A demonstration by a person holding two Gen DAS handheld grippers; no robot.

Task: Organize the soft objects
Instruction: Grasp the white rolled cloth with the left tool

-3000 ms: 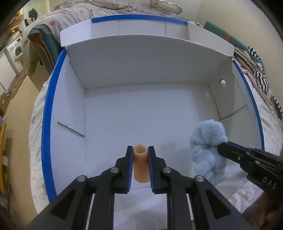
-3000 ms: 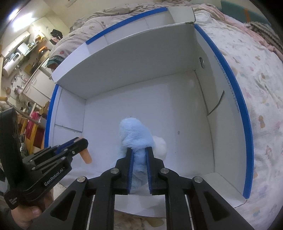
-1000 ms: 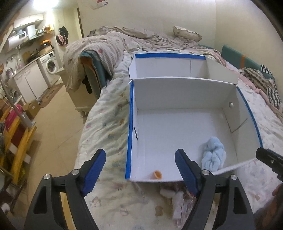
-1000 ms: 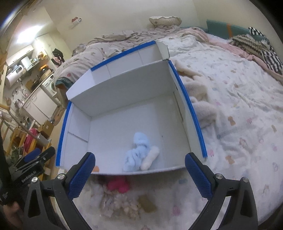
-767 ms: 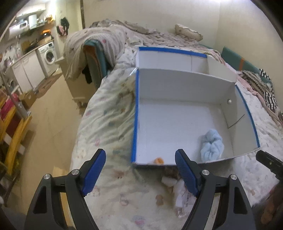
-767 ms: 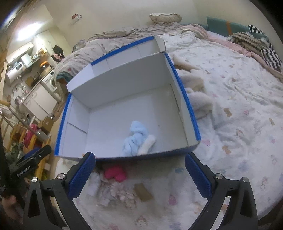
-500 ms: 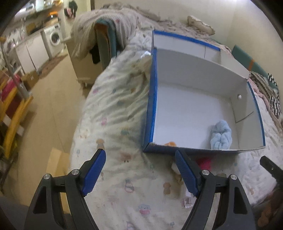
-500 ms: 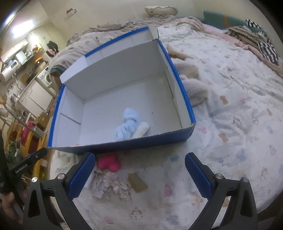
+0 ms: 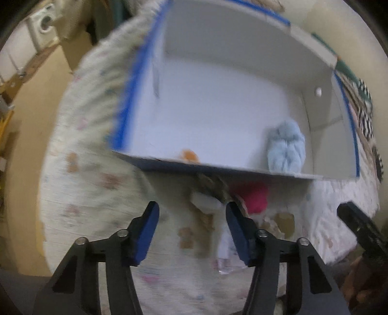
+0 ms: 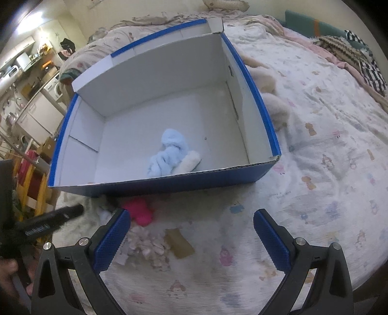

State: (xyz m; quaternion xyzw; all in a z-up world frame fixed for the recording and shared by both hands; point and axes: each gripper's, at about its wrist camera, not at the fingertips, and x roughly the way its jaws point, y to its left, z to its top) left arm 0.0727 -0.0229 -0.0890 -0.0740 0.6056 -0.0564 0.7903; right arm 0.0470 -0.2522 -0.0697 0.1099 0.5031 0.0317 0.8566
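A blue-edged white cardboard box (image 10: 264,116) stands on the bed, also in the left wrist view (image 9: 126,106). Inside lie a light blue fluffy item (image 10: 169,150), which also shows in the left wrist view (image 9: 286,147), a cream roll (image 10: 189,164) and an orange piece (image 9: 189,155). In front of the box lie a pink soft item (image 10: 140,210), a white item (image 9: 203,201), a tan pad (image 10: 179,242) and scraps (image 10: 148,247). My left gripper (image 9: 191,227) is open just short of the white item. My right gripper (image 10: 191,240) is open wide above the pile.
The patterned bed cover (image 10: 327,169) spreads to the right. Cream plush items (image 10: 274,104) lie beside the box's right wall. Striped bedding (image 10: 363,63) is far right. The bed's left edge drops to the floor (image 9: 24,145), with a washing machine (image 9: 43,21) beyond.
Both grippers let go of their items in the box, opened and pulled back. The left has since dropped low toward the pile in front of the box, jaws narrower.
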